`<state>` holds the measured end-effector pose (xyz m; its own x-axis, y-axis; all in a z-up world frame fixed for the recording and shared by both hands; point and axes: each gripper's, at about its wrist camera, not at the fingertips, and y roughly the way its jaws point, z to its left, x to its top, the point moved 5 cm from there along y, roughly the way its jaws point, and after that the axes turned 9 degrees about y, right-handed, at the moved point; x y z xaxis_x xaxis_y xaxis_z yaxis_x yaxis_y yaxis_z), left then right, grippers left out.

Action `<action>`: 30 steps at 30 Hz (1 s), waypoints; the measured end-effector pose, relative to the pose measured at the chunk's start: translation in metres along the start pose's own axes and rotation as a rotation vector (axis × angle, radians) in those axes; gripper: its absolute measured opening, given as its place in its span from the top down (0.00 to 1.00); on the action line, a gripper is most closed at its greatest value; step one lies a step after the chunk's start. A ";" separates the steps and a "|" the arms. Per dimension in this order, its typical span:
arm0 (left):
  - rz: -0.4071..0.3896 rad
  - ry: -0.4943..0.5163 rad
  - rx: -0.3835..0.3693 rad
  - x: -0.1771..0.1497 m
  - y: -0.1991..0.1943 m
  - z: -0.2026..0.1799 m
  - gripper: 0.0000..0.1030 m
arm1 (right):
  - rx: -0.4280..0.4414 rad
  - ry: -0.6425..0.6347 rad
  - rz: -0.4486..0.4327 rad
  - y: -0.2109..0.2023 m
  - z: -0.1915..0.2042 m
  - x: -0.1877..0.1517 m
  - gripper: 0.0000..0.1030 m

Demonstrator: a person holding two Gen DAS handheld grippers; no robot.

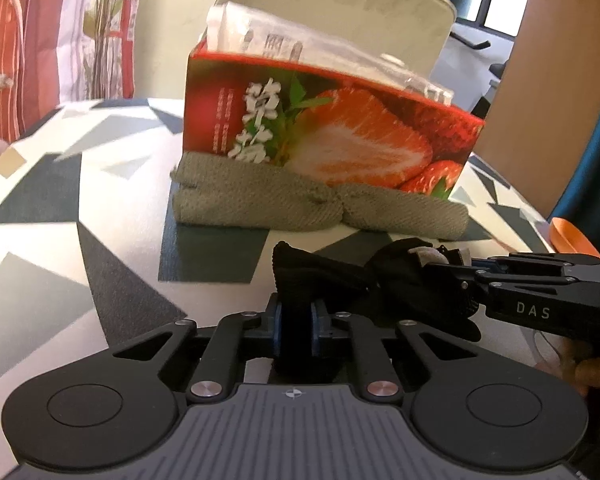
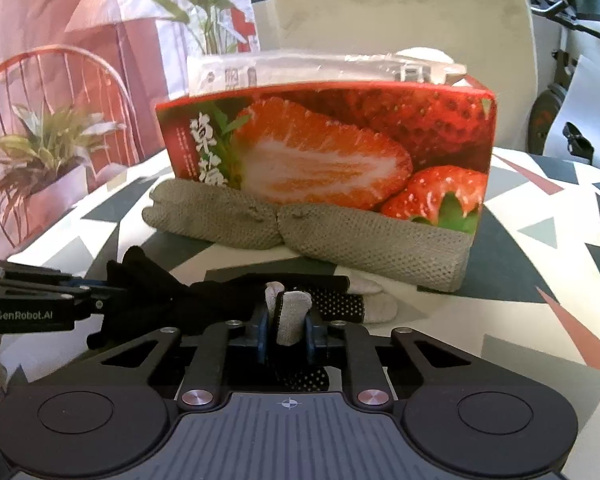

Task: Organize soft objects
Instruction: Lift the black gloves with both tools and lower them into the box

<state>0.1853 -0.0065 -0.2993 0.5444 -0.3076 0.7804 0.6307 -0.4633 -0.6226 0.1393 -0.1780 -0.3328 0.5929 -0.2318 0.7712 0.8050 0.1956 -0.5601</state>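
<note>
left gripper [image 1: 296, 330] fingers clamping the cuff end of the black sock [image 1: 320, 270] | right gripper [image 2: 286, 330] fingers pinching its grey toe, likely stretching it flat for folding | sock hanging just over the tabletop [image 1: 120, 208], dark knit, white-dotted sole | grey socks [image 2: 300, 232] lying against the strawberry box [image 2: 324, 148]

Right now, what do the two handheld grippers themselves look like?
Both are matte black linkage frames with silver pivot bolts, round side discs and a ribbed grey base. The fingers carry blue pads. The right gripper reads "DAS", the left gripper "GenRobot.AI".
</note>
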 end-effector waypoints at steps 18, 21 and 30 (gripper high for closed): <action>-0.199 0.148 -0.025 0.079 -0.030 -0.020 0.86 | 0.018 0.039 -0.224 -0.048 -0.004 0.053 0.85; -0.233 0.149 -0.042 0.110 -0.030 -0.022 0.86 | 0.021 0.069 -0.277 -0.060 -0.012 0.075 0.85; -0.291 0.176 -0.030 0.184 -0.027 -0.016 0.86 | 0.018 0.033 -0.390 -0.067 -0.019 0.154 0.85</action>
<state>0.2600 -0.0637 -0.1377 0.2387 -0.2960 0.9249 0.7279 -0.5759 -0.3722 0.1772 -0.2450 -0.1822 0.2429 -0.3225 0.9149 0.9698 0.1031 -0.2211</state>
